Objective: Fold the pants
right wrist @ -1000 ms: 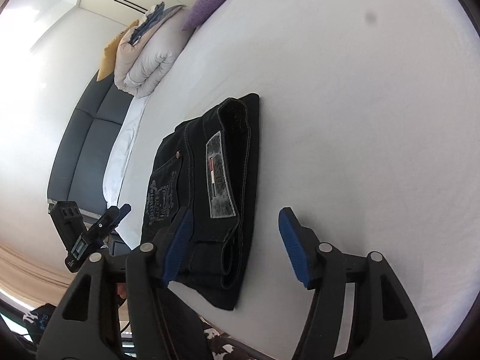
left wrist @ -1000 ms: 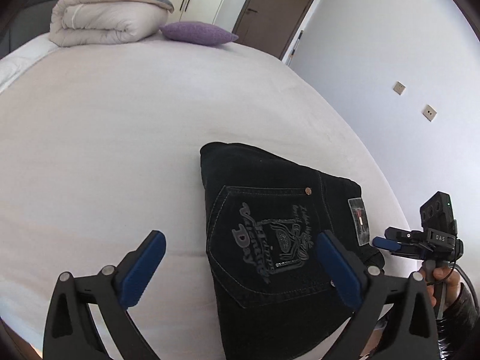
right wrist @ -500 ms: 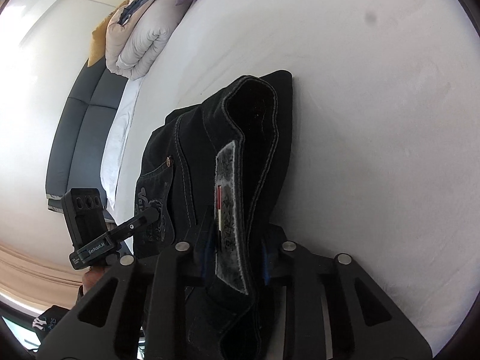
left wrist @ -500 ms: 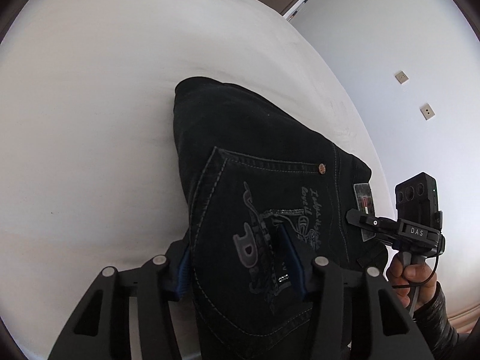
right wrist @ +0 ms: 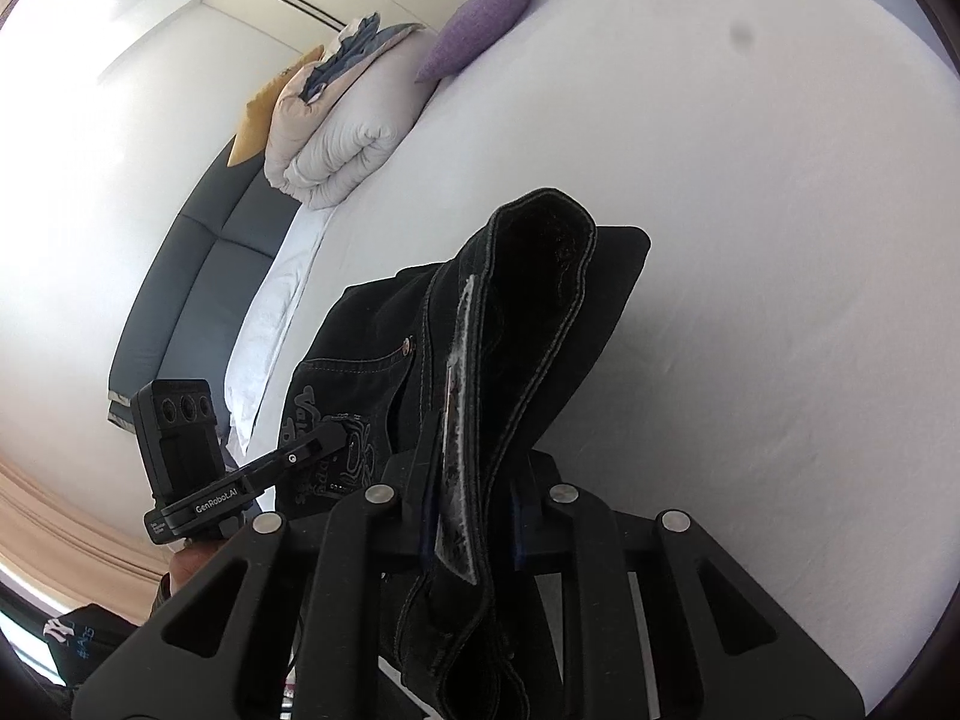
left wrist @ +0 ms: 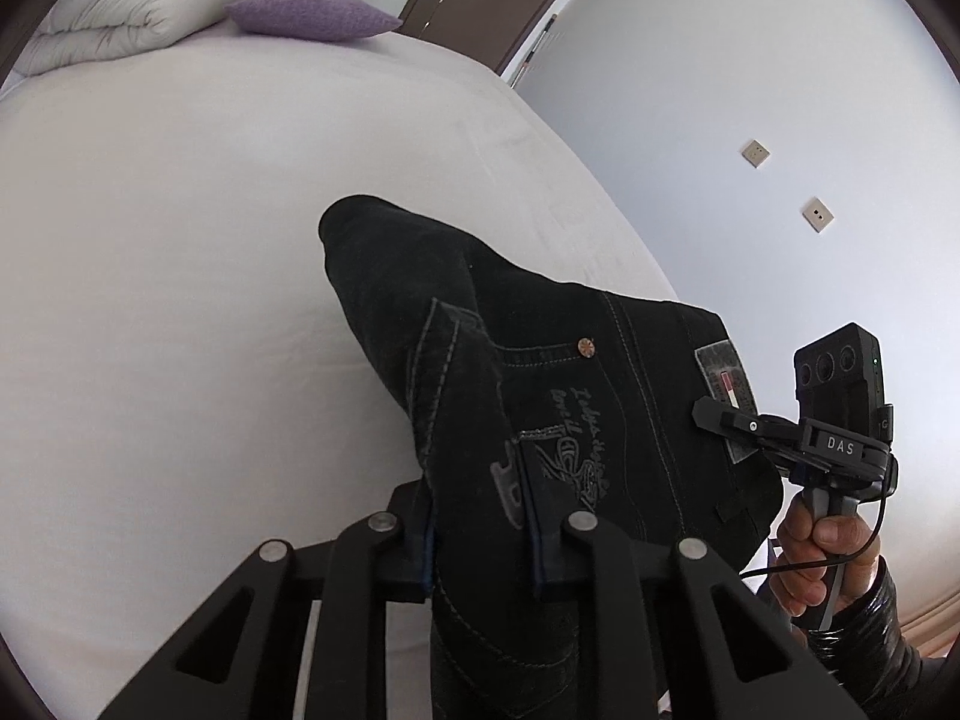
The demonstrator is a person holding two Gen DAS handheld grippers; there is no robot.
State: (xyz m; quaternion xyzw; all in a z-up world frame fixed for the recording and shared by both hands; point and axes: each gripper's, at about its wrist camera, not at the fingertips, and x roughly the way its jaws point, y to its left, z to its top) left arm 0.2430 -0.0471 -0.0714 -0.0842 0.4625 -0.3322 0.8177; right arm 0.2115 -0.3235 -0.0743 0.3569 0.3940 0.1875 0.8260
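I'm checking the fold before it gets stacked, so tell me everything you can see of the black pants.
The black pants are dark denim, folded into a thick bundle. A back pocket with pale stitching, a printed emblem and a copper rivet faces up, and a grey waistband patch shows near one edge. The left gripper and the right gripper are closing on the near end, fabric pinched between the pads of each. That end is raised; the far end reaches toward the white bed.

We read "DAS" on the right gripper (left wrist: 708, 414), "GenRobot.AI" on the left gripper (right wrist: 336, 435). Script embroidery on the black jeans (left wrist: 600, 408) pocket stays illegible, as does the waistband patch (left wrist: 729, 387).
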